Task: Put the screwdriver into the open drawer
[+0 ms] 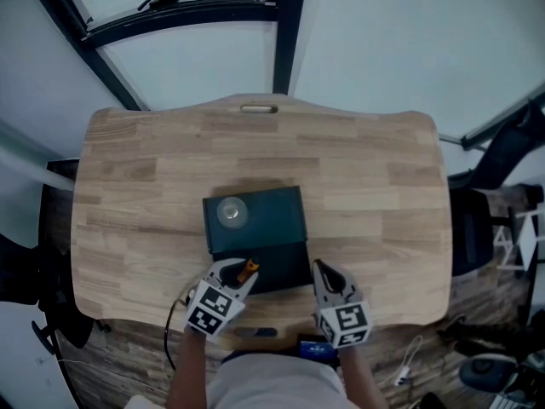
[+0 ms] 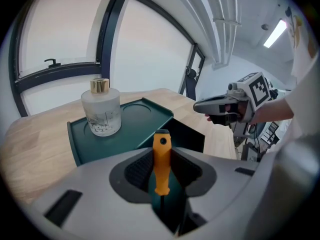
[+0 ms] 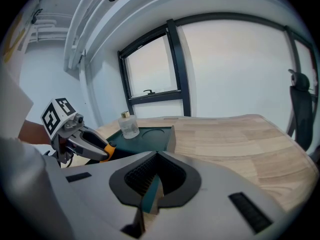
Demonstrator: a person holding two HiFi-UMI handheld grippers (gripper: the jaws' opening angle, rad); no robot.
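My left gripper [image 1: 241,272] is shut on a screwdriver [image 1: 248,270] with an orange handle [image 2: 161,166], which stands between the jaws with its butt end pointing forward. It hovers over the near left part of the open drawer [image 1: 285,268] of a dark green box [image 1: 264,214]. The drawer's dark inside [image 2: 186,135] lies just beyond the handle. My right gripper [image 1: 324,273] is at the drawer's near right corner, shut on a thin green-and-tan drawer wall [image 3: 150,194]. The left gripper [image 3: 86,145] and the orange handle [image 3: 106,151] also show in the right gripper view.
A round glass bottle [image 1: 231,211] with a gold cap [image 2: 99,85] stands on the box's top at its left. The box sits on a wooden table [image 1: 153,186] near the front edge. Windows [image 1: 187,58] lie beyond the table, and a chair [image 1: 471,228] is at the right.
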